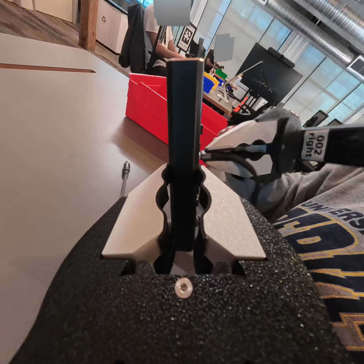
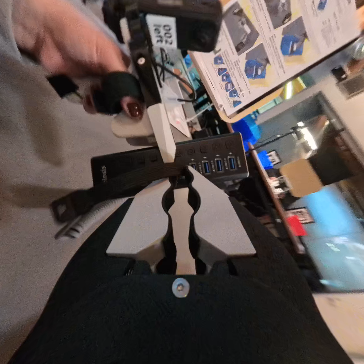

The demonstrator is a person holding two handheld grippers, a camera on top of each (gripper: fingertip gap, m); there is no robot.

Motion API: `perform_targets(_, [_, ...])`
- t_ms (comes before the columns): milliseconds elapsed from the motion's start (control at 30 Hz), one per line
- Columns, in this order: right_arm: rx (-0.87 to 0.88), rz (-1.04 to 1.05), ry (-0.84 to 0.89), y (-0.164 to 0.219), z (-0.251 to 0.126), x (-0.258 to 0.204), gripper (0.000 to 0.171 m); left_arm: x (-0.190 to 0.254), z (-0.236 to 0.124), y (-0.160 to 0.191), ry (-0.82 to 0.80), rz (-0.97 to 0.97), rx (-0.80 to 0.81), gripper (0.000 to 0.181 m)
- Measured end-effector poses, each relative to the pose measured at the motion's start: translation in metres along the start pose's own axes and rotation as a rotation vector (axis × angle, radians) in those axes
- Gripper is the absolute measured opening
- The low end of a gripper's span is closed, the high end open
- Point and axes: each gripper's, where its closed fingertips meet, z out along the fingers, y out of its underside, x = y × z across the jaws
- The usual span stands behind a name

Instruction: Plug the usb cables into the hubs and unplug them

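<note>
Left wrist view shows the left gripper (image 1: 184,197) squeezing a long black hub (image 1: 184,118) between its two pale, wavy-edged fingers. The hub is smooth and box-shaped. It stands up off the bench (image 1: 49,137), out past the fingertips. The right gripper (image 1: 206,157) comes in from the side. Its pointed fingers are pinched shut on a small silver plug (image 1: 204,156) with a black cable (image 1: 242,163) behind it. The plug tip touches the side of the hub. A loose grey cable end (image 1: 126,169) lies flat on the smooth tan bench, near the left gripper's front edge. A shiny red bin (image 1: 149,102) sits farther back on the bench.

Right wrist view is a bit blurry. The right gripper (image 2: 184,171) has its tips nearly together right at the hub (image 2: 137,169), by a row of blue ports (image 2: 218,164). The plug is hidden between the tips here. The left gripper (image 2: 167,155) holds the hub from above, and a hand (image 2: 78,59) holds that gripper. A white ribbed tube (image 2: 94,214) lies under the hub.
</note>
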Motion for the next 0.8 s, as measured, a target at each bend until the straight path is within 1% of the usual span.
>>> perform_targets(33, [0.021,0.061,-0.016,0.000,0.000,0.001,0.005,-0.001,0.000,0.000,-0.011,0.006,0.004,0.024])
perform_targets(100, [0.020,0.078,-0.006,-0.001,0.001,0.000,0.005,-0.001,-0.001,0.000,-0.001,0.000,0.006,0.024])
perform_targets(200, [-0.051,-0.071,0.024,0.003,0.002,-0.007,0.005,-0.004,0.000,0.007,0.003,-0.032,-0.005,0.024])
perform_targets(233, [-0.050,-0.072,0.013,0.005,0.002,-0.008,0.005,-0.004,0.001,0.008,0.011,-0.042,-0.007,0.024])
perform_targets(300, [0.014,-0.006,-0.013,0.000,-0.001,-0.007,0.005,0.004,0.001,0.005,0.081,-0.060,0.025,0.024])
perform_targets(367, [0.102,0.068,-0.059,-0.009,-0.007,-0.004,0.006,0.017,-0.003,-0.003,0.193,-0.091,0.088,0.025])
perform_targets(400, [0.144,0.121,-0.078,-0.012,-0.011,0.000,0.006,0.023,-0.006,-0.011,0.254,-0.125,0.143,0.035])
perform_targets(433, [0.177,0.169,-0.089,-0.013,-0.014,0.004,0.006,0.023,-0.010,-0.018,0.283,-0.164,0.185,0.057])
perform_targets(467, [0.192,0.176,-0.086,-0.015,-0.017,0.008,0.006,0.023,-0.013,-0.023,0.299,-0.175,0.216,0.064])
perform_targets(500, [0.183,0.138,-0.074,-0.015,-0.018,0.010,0.005,0.021,-0.015,-0.027,0.293,-0.169,0.242,0.069])
perform_targets(567, [0.120,-0.010,-0.057,-0.013,-0.017,0.005,0.006,0.023,-0.016,-0.036,0.277,-0.120,0.264,0.073])
perform_targets(633, [0.041,-0.188,-0.059,-0.009,-0.011,-0.005,0.005,0.022,-0.009,-0.037,0.196,-0.035,0.214,0.073])
perform_targets(700, [-0.020,-0.339,-0.060,-0.006,-0.005,-0.014,0.005,0.012,0.002,-0.033,0.077,0.049,0.116,0.068])
perform_targets(733, [-0.031,-0.390,-0.060,-0.005,-0.003,-0.017,0.005,0.011,0.006,-0.031,0.051,0.073,0.082,0.064])
perform_targets(800, [-0.032,-0.437,-0.061,-0.008,0.000,-0.020,0.006,0.014,0.012,-0.032,0.061,0.091,0.061,0.048])
